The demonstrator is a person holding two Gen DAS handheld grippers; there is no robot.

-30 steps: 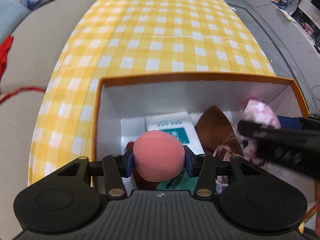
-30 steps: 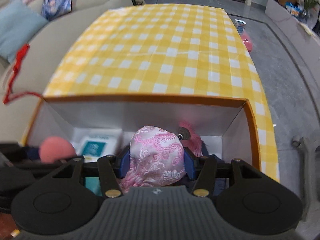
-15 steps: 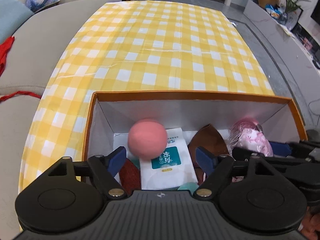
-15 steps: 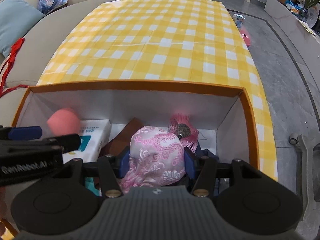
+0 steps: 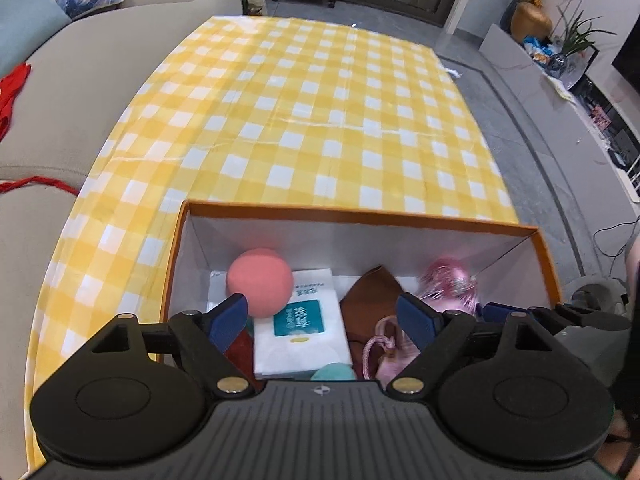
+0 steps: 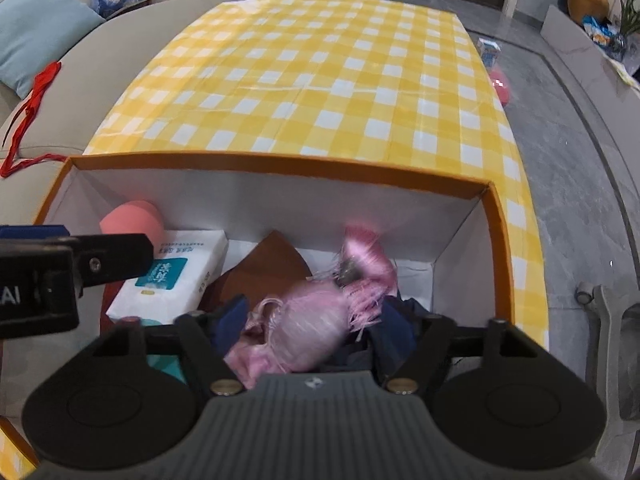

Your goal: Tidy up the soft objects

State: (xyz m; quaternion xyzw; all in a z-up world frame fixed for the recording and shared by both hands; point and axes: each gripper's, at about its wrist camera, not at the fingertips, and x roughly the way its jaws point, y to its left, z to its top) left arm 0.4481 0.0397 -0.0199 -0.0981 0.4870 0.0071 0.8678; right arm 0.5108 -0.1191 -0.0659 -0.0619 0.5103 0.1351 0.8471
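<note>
An orange-rimmed white box (image 5: 360, 214) stands at the near end of the table. A pink ball (image 5: 259, 282) lies loose in the box's far left corner, beside a white tissue pack (image 5: 304, 320). My left gripper (image 5: 322, 314) hangs above them with nothing between its fingers, its jaws opening wide. In the right wrist view a pink patterned pouch (image 6: 308, 328) with a tassel shows blurred and loose between the opening jaws of my right gripper (image 6: 314, 316), low in the box's right half. The pads stand clear of it.
A brown piece (image 5: 370, 300), a teal object (image 5: 334, 372) and a pink drawstring bag (image 5: 384, 348) also lie in the box. A yellow checked cloth (image 5: 320, 100) covers the table beyond. A beige sofa (image 5: 80, 80) runs along the left, grey floor on the right.
The left gripper let go of the pink ball, which dropped into the box, and the gripper rose. The right gripper's jaws have spread and the pink pouch has slipped down from between them.
</note>
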